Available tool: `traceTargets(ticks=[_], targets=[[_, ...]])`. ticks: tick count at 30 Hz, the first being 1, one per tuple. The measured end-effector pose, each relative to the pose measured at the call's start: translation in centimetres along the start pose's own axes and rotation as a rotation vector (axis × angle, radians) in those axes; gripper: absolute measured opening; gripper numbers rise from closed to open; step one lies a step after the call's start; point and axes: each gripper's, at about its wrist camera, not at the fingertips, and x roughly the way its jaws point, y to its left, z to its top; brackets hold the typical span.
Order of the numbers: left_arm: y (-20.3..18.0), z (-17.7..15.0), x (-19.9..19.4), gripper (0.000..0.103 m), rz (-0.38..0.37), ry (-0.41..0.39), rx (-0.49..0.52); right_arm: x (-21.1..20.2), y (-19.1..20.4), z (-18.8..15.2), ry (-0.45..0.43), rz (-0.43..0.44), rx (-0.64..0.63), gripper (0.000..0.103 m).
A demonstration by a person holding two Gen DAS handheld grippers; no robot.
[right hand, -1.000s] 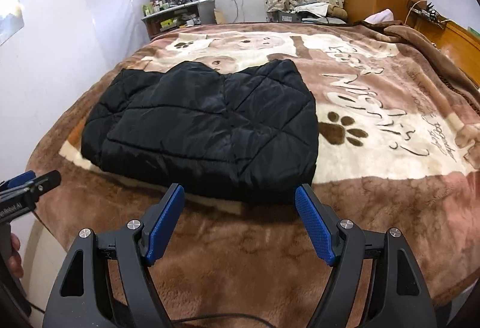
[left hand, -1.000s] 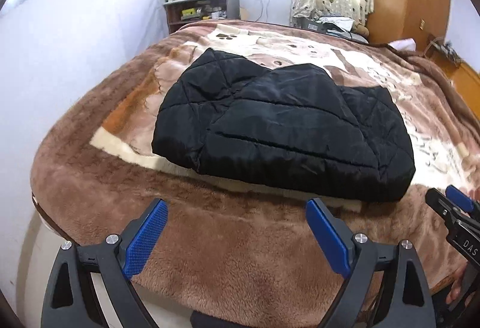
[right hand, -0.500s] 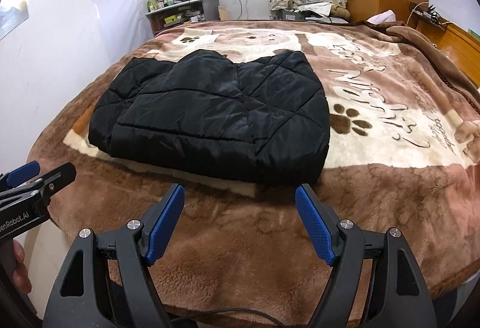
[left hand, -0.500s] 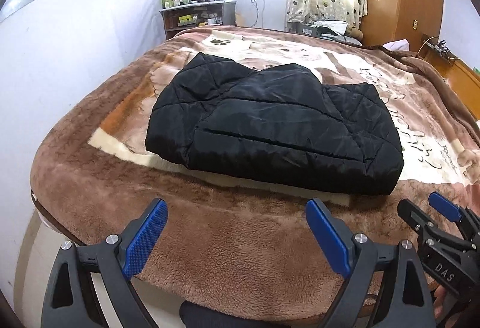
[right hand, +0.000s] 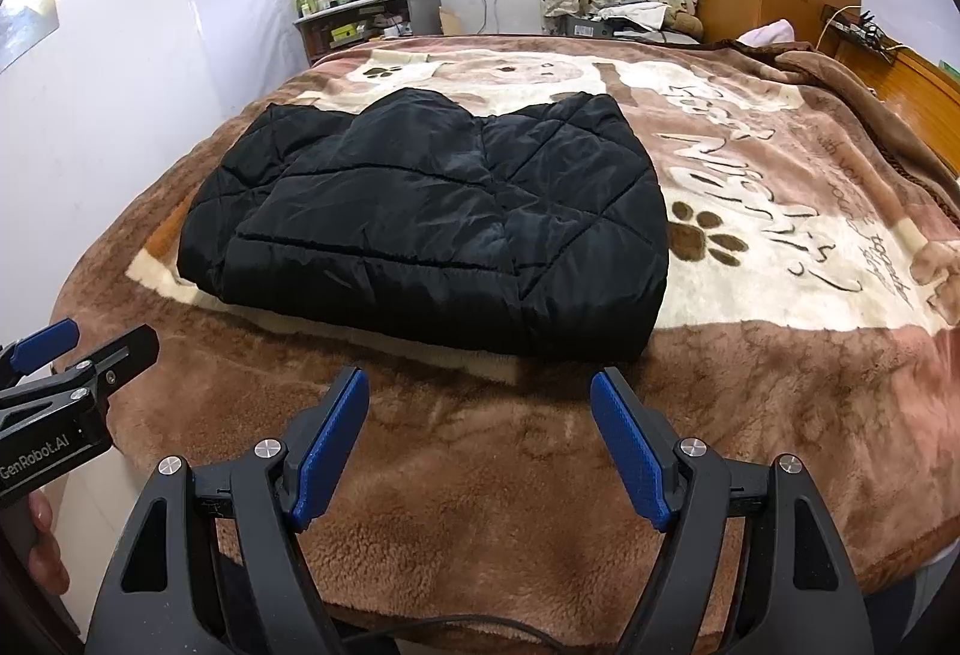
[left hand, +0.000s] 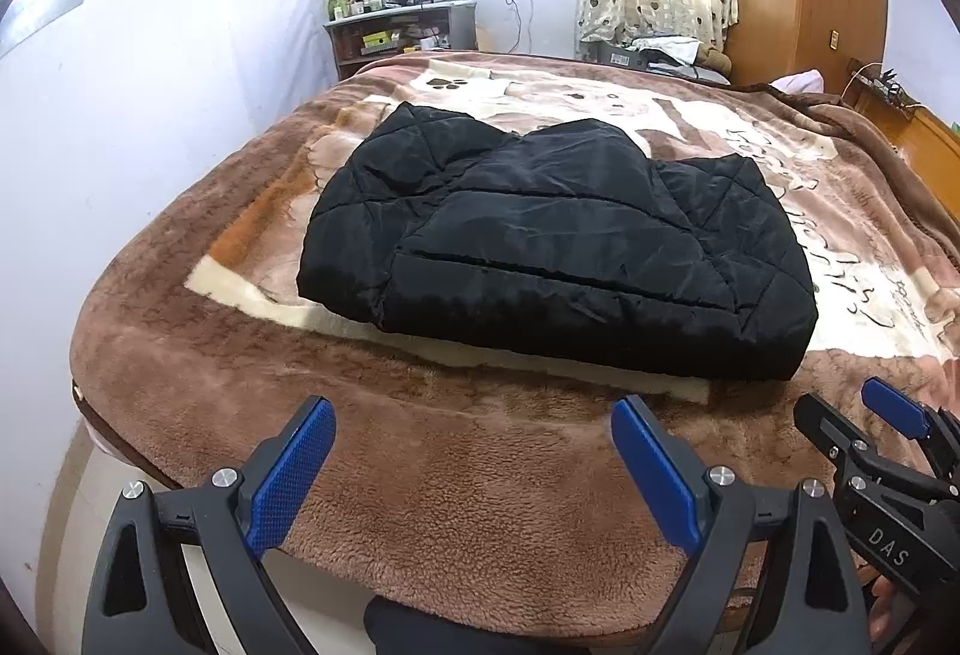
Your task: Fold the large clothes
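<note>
Both wide-open, empty hand-held grippers, left [left hand: 474, 460] and right [right hand: 480, 436], have backed off the folded jacket's [right hand: 432, 229] near edge.

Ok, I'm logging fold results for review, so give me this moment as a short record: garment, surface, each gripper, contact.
garment: black quilted padded jacket, folded into a compact bundle
surface: brown plush blanket with paw prints covering the bed
left gripper: open, nothing between the blue pads
right gripper: open, nothing between the pads
contact: neither gripper touches the jacket; both hover near the bed's front edge
</note>
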Motion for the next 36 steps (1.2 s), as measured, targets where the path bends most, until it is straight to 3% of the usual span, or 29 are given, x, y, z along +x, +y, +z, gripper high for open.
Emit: traceTargets(ticks=[36], targets=[[0.32,0.21,0.62,0.094,0.012,-0.002,0.006,0.34,0.2,-0.39,0.013,0.0,-0.006,0.076]])
